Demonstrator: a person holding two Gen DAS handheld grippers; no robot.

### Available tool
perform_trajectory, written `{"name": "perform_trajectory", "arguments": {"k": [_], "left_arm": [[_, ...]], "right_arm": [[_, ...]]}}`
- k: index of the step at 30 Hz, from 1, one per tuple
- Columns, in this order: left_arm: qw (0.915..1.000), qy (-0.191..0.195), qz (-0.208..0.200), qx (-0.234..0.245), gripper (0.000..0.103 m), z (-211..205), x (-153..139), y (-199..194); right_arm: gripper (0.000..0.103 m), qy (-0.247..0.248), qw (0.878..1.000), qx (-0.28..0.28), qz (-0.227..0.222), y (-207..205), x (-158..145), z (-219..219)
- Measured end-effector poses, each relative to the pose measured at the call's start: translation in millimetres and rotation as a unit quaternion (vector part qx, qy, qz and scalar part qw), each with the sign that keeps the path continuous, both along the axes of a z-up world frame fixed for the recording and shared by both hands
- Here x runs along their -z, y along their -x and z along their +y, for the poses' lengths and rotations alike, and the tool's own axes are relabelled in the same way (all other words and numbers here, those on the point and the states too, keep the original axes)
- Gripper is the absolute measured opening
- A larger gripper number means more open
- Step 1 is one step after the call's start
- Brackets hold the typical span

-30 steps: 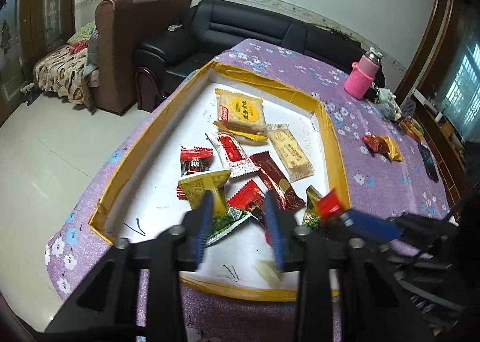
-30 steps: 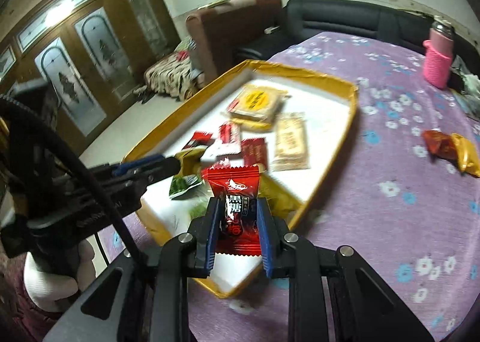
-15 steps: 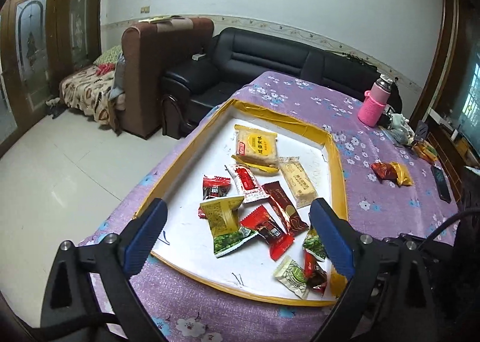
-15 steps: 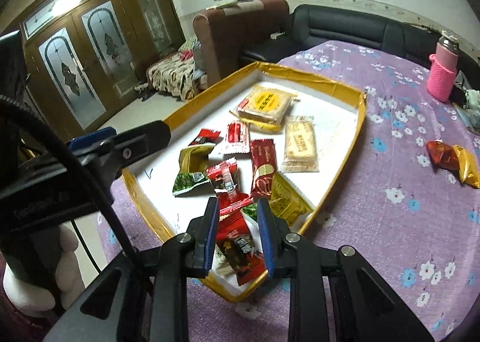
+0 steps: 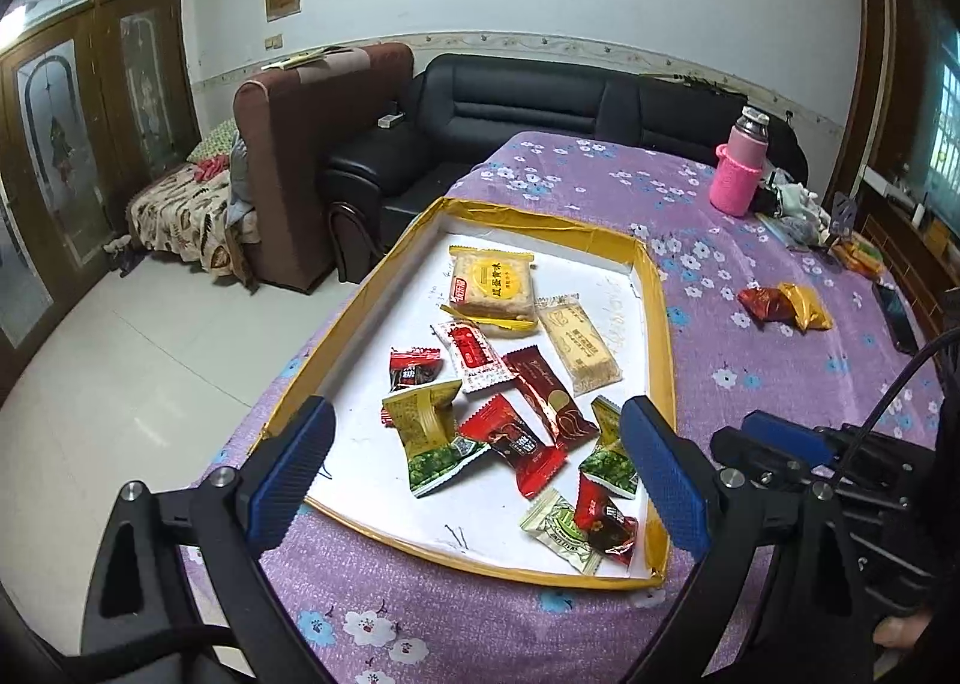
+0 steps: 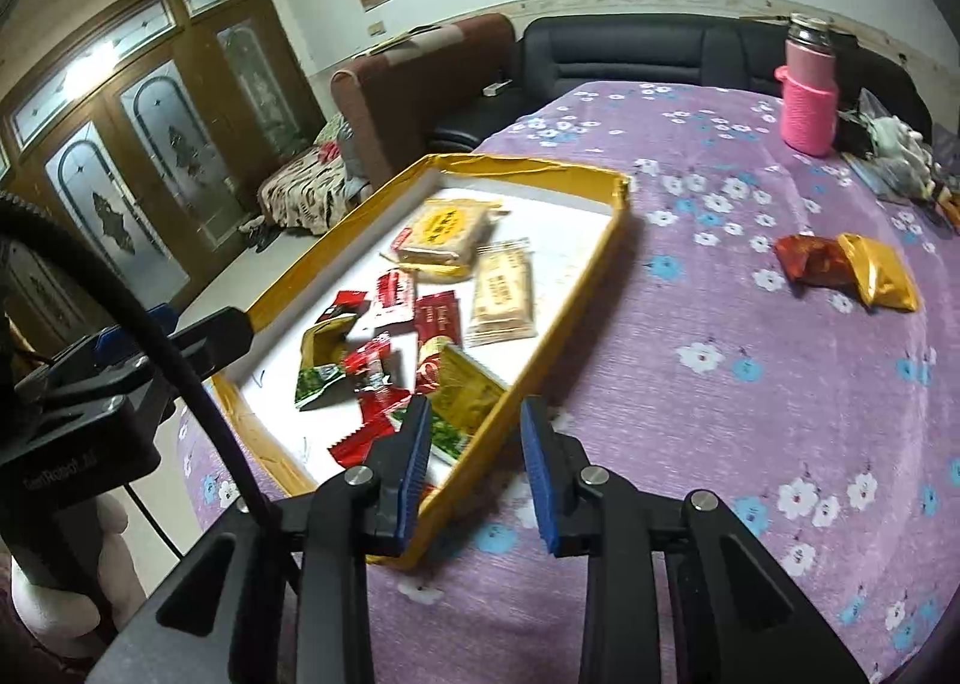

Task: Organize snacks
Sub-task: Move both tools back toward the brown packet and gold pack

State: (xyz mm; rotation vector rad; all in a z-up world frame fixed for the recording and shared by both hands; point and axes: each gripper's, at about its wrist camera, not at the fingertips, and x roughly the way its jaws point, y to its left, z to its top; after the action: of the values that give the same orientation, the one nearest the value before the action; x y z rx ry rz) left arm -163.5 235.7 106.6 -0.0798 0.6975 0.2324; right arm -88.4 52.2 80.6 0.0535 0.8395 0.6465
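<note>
Two snacks lie outside the yellow-rimmed tray (image 6: 543, 333): red packet (image 6: 811, 259) and gold packet (image 6: 882, 271), touching, far right. Right gripper (image 6: 474, 447), nearer, opening, empty, must reach far-right; left gripper (image 5: 474, 471) gapes wide, empty.

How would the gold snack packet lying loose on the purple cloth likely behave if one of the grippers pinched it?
The gold packet looks puffy and creased, so it would probably crumple rather than stay stiff. Its glossy foil may slip between pads. It seems light, and leans against the red packet, so pushing it would likely nudge both.
</note>
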Motion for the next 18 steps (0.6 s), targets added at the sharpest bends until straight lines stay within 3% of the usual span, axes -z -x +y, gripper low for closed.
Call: {"name": "perform_trajectory", "arguments": {"k": [18], "left_arm": [[0.9987, -0.049, 0.002, 0.016, 0.096, -43.0, -8.2, -4.0]], "right_arm": [[0.032, -0.031, 0.998, 0.048, 0.01, -6.6, 7.0, -58.6]]}}
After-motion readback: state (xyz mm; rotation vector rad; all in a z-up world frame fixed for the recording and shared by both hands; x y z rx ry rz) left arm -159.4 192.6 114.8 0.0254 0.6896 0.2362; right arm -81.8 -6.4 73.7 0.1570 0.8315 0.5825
